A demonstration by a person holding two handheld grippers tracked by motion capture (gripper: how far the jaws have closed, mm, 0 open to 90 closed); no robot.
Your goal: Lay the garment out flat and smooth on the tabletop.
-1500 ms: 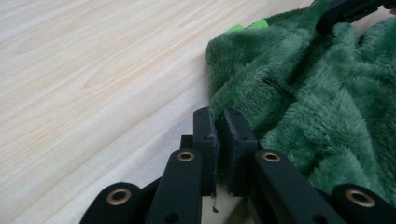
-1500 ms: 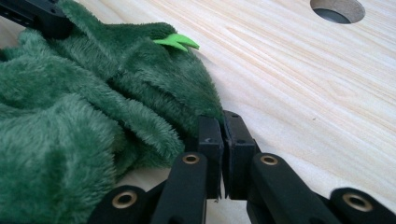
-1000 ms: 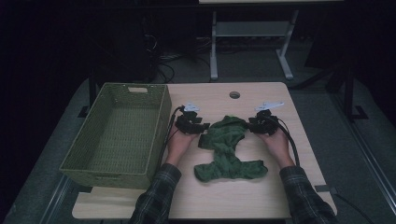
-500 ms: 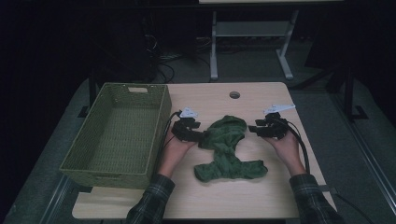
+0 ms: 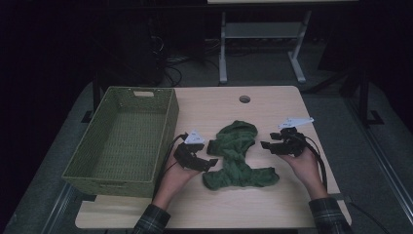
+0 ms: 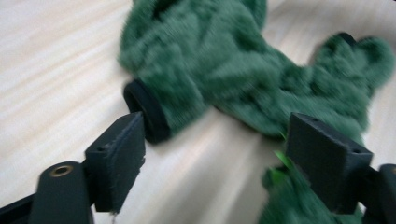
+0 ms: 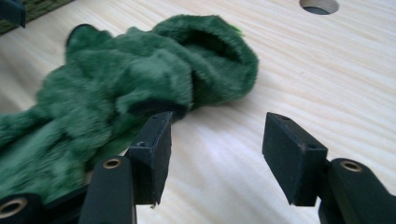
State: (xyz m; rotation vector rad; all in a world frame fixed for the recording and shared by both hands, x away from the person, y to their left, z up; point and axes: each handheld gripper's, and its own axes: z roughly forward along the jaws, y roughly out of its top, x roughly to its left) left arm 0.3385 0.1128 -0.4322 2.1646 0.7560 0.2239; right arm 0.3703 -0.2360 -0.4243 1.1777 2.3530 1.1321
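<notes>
A fuzzy green garment (image 5: 237,157) lies crumpled in the middle of the wooden table (image 5: 272,207). My left gripper (image 5: 213,163) sits just left of it, low over the table. In the left gripper view its jaws (image 6: 217,140) stand wide apart and have just been opening, with bare wood between them. The garment's black cuff (image 6: 145,114) lies just beyond the left jaw. My right gripper (image 5: 266,145) hovers at the garment's right side. Its jaws (image 7: 219,135) are open over bare table and have also just been opening, and the green pile (image 7: 116,79) touches the left jaw's outer side.
A green woven basket (image 5: 168,129) with nothing in it stands on the table's left side, close to my left hand. A round cable hole (image 5: 244,99) is in the tabletop at the back. Beyond the table stands a metal frame (image 5: 223,48) on a dark floor.
Both grippers have let go of the garment and drawn back toward the person, their jaws now wider. The garment's upper part has slumped narrower on the table.
</notes>
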